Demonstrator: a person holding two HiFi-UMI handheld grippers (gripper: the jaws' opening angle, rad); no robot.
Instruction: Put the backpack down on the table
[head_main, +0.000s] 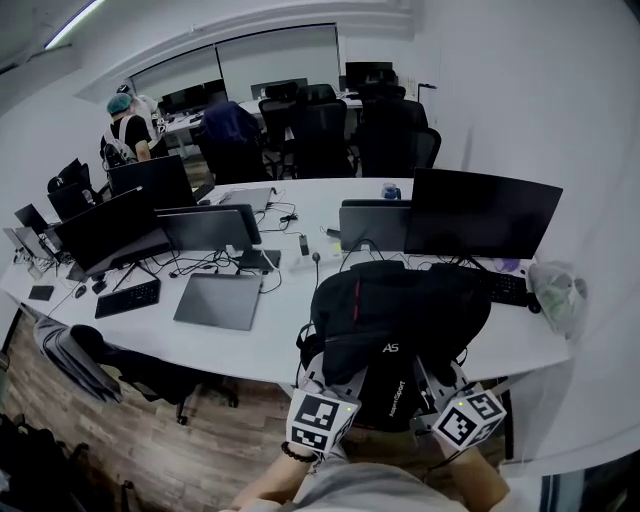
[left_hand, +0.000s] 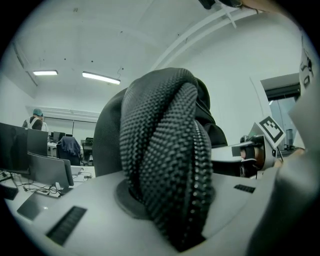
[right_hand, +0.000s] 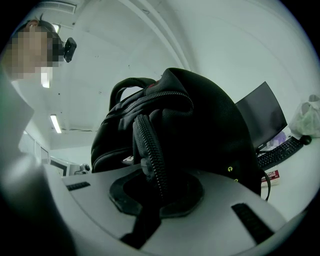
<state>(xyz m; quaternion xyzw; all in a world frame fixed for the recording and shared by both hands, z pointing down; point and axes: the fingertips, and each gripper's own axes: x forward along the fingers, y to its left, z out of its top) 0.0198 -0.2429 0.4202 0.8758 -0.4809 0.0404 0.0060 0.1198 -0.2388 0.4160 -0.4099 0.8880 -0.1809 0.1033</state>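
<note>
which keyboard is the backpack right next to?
The black keyboard at the table's right end, in front of the big dark monitor; the backpack overlaps its left end. The other keyboard lies far left, well apart.

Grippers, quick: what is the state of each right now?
Left gripper: shut on the black fabric backpack's padded mesh strap.
Right gripper: shut on the same backpack's zippered edge.
</note>
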